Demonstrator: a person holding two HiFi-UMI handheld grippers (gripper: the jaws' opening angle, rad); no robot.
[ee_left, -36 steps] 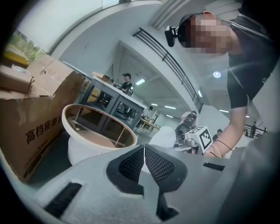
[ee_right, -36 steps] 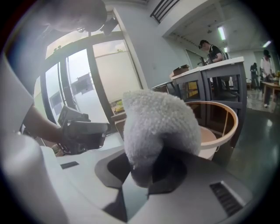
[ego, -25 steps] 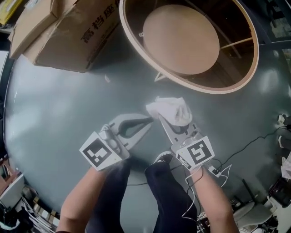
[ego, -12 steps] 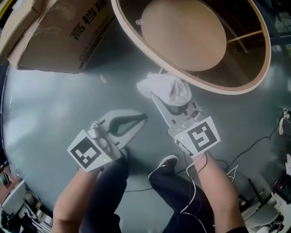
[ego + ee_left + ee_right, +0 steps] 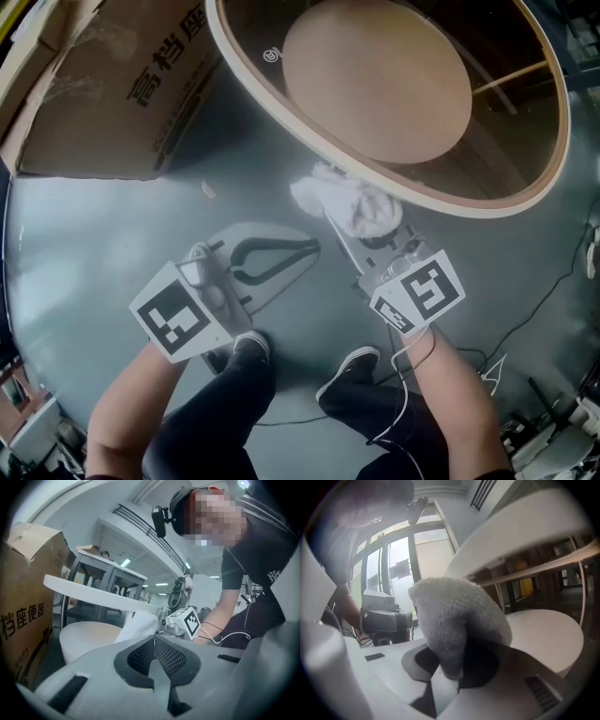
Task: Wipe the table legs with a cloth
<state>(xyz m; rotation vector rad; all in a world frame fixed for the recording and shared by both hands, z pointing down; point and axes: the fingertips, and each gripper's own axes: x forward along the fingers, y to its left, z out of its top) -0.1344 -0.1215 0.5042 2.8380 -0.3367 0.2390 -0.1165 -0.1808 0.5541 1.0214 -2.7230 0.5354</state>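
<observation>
Right gripper (image 5: 364, 232): your jaws are clenched on the cloth (image 5: 349, 199), beside the table rim (image 5: 450, 194).
Left gripper (image 5: 312, 247): your jaws are pressed together and empty, at the cloth's 7 o'clock.

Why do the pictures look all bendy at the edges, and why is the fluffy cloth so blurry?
Head view: the wide lens bows the grey floor like a bowl. Left gripper view: black corners ring the picture, and the cardboard box bulges. Right gripper view: the cloth sits very near the lens, so it looks soft.
</observation>
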